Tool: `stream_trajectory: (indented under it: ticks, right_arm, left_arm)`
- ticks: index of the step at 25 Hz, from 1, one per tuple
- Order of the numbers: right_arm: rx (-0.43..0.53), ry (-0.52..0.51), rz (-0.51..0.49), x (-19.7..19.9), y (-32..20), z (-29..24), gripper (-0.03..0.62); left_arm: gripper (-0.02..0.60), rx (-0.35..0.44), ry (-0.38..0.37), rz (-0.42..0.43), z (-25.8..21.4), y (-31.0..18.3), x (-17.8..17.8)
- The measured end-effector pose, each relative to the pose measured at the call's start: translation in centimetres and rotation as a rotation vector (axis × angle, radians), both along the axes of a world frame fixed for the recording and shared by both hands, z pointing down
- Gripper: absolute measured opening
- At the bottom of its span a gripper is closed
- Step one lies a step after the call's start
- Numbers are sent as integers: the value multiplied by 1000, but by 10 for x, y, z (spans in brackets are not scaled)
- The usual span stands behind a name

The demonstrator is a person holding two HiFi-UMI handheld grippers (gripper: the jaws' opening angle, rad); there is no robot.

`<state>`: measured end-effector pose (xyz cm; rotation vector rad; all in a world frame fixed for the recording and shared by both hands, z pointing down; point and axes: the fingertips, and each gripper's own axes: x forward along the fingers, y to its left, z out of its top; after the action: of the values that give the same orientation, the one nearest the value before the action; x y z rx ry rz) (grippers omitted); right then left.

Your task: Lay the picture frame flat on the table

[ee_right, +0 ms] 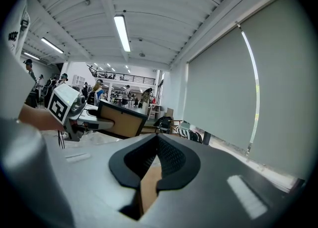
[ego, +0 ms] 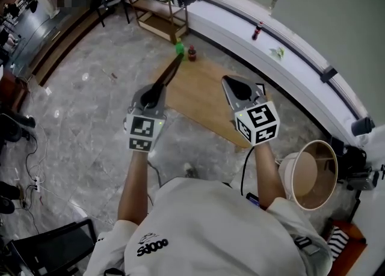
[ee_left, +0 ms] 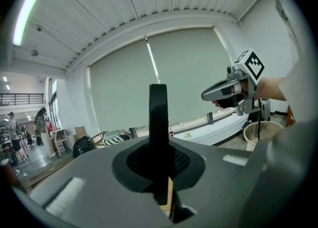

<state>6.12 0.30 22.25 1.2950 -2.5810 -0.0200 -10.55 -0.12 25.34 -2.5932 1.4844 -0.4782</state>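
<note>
Left gripper's (ego: 157,91) clamped on one edge of the picture frame (ee_right: 120,121) sticking out ahead, right gripper (ego: 232,85) closed empty beside it, so the frame might pivot and smack the table (ego: 201,103).

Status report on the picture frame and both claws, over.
Left claw shut on picture frame, held on edge over wooden table. Right claw shut, off the frame. Green object, bottle at table's far end.
</note>
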Motion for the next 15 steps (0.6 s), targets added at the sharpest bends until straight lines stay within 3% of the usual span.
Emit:
stream_trajectory:
  ticks: [15]
  right_arm:
    - [-36, 7, 56, -13, -69, 36, 3]
  left_arm:
    - [18, -84, 0, 41, 51, -79, -14]
